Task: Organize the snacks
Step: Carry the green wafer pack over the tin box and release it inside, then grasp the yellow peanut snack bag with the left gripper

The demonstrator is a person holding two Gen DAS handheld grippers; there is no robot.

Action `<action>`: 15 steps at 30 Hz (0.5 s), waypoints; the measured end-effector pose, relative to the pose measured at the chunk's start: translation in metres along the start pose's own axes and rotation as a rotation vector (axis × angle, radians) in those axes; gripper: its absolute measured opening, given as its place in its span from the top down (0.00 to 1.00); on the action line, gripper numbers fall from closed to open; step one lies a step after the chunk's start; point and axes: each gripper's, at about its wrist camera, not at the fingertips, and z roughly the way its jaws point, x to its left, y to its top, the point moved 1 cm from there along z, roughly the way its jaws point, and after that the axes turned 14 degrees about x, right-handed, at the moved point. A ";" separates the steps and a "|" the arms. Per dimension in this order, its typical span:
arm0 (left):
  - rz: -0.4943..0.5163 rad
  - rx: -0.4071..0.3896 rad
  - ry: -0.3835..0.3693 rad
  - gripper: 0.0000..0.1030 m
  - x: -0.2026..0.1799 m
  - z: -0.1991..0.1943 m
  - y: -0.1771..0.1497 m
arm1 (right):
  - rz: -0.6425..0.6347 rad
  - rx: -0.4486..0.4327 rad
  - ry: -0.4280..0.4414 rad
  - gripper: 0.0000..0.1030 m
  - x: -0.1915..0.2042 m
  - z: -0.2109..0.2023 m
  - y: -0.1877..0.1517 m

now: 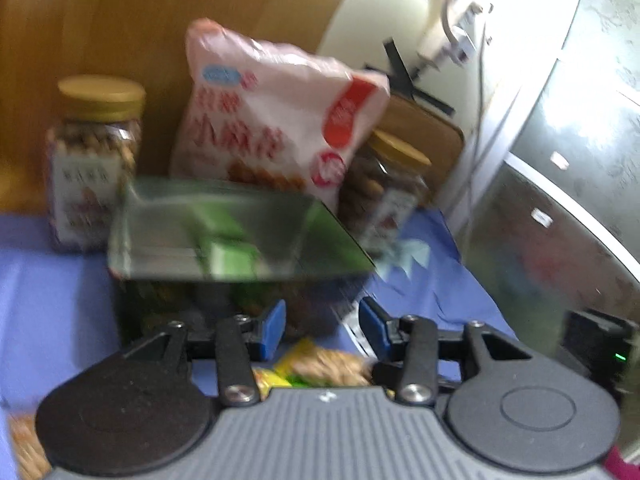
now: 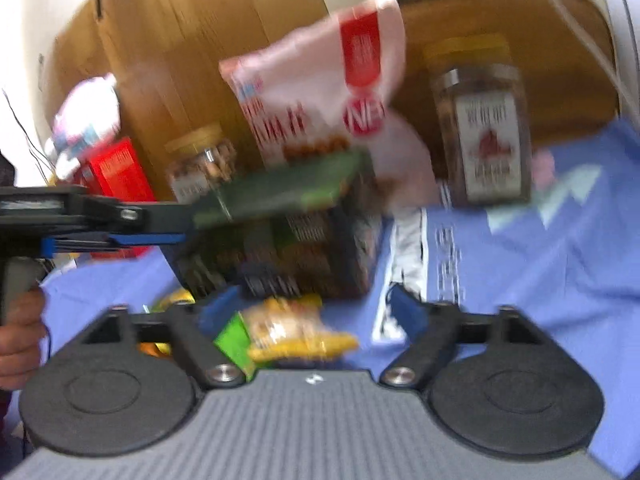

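Landmark: the green box (image 1: 224, 240) standing on the blue cloth (image 1: 52, 280); both views are motion-blurred.
Green box: dark, with a shiny green top and printed sides; seen from the right wrist (image 2: 288, 232) it stands mid-frame with its lid edge toward the camera.
Pink bag (image 1: 272, 116): upright right behind the box, leaning on the wooden panel (image 1: 160, 20); red patches and red lettering, unreadable.
Left jar (image 1: 94, 160): gold lid, behind and left of the box, well apart from the bag's far side.
Right jar (image 1: 384, 192): gold lid, behind and right of the box, just beside the bag; tilted in the left view.
Yellow packet (image 2: 296, 328): lies on the cloth in front of the box, between the right gripper's fingers; whether they touch it cannot be told.
Left gripper (image 1: 322, 324): blue pads spread apart, nothing between them, close to the box's front face; the yellow packet shows below it.
Right gripper (image 2: 308, 312): fingers spread wide, in front of the box.
Red box (image 2: 116, 172): left of the green box, against the panel, behind the left gripper's body.
Hand (image 2: 20, 340): at the left edge, holding the left gripper's handle.
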 end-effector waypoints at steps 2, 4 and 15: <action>-0.010 0.020 -0.001 0.61 -0.005 0.000 -0.007 | -0.011 0.052 0.025 0.15 0.002 0.014 0.001; -0.015 0.027 -0.011 0.61 -0.010 -0.002 -0.013 | -0.034 0.106 -0.009 0.39 0.007 0.021 -0.001; 0.074 0.120 -0.075 0.51 -0.059 0.013 -0.035 | -0.192 0.027 -0.154 0.42 0.012 -0.075 -0.073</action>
